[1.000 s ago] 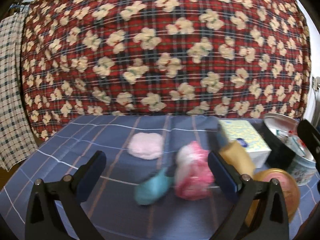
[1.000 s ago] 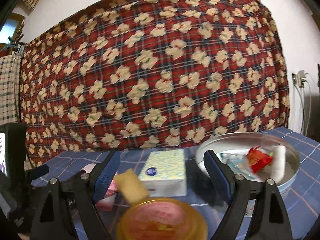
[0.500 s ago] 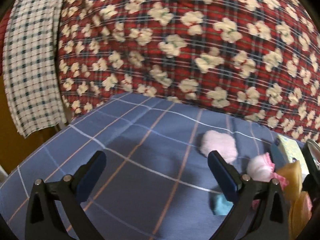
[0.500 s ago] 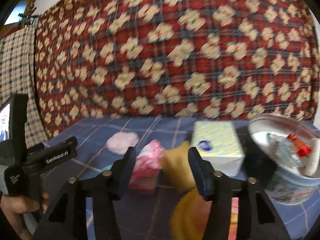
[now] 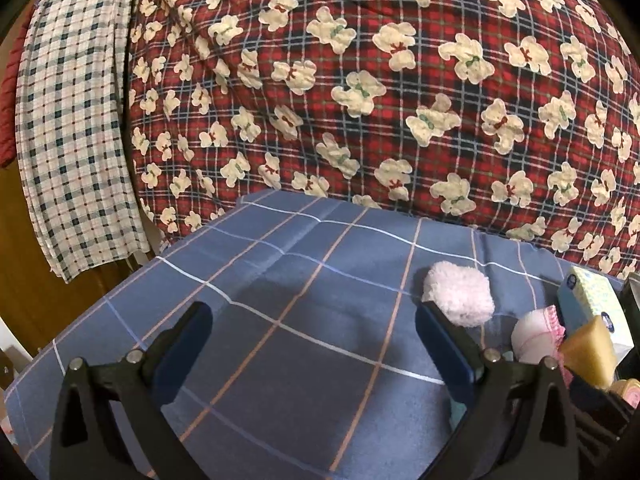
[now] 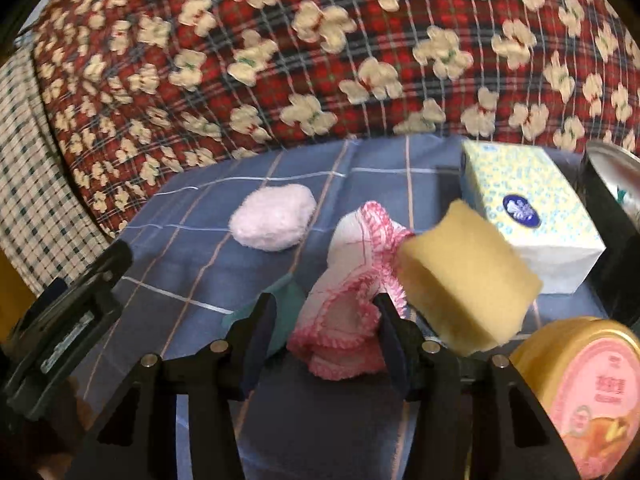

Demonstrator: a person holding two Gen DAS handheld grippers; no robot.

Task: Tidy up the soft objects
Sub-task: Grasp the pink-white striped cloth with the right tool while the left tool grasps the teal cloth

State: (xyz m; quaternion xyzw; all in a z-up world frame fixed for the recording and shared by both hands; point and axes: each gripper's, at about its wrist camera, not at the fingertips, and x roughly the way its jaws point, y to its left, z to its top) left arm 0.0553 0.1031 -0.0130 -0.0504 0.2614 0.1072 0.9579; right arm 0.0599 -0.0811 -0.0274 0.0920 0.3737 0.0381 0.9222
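Hovering over the blue checked tablecloth (image 6: 192, 248), the right gripper (image 6: 325, 304) is about half open and its jaws have just been closing. The pink-trimmed white cloth (image 6: 352, 280) sits between them. The finger on the 3 o'clock side is against the cloth's frill. The 9 o'clock finger shows a slight gap, so no firm pinch can be seen.

Right wrist view, places taken from the white cloth:
- Yellow sponge (image 6: 468, 276) at 3 o'clock, tilted, touching the frill, a bit blurred.
- Teal cloth (image 6: 290, 294) at 9 o'clock, mostly hidden behind the 9 o'clock finger.
- Fluffy pale pink pad (image 6: 274, 216) at 11 o'clock, lying apart on the tablecloth.
- Tissue box (image 6: 528, 208) at 2 o'clock, behind the sponge.
- Metal tin (image 6: 612, 184) further toward 2 o'clock, at the frame edge.
- Orange tub with a pink lid (image 6: 592, 392) at 4 o'clock, near the camera.
- The left tool's body shows at 8 o'clock.

The left gripper (image 5: 312, 312) has its jaws spread wide with nothing between them, only bare tablecloth. In its view the pink pad (image 5: 460, 296) is at 2 o'clock, just beyond the fingertip on that side. The white cloth (image 5: 536, 336) and sponge (image 5: 592, 356) crowd in at 3 o'clock. The red plaid bear-print blanket (image 5: 360, 100) fills the background at 12 o'clock.
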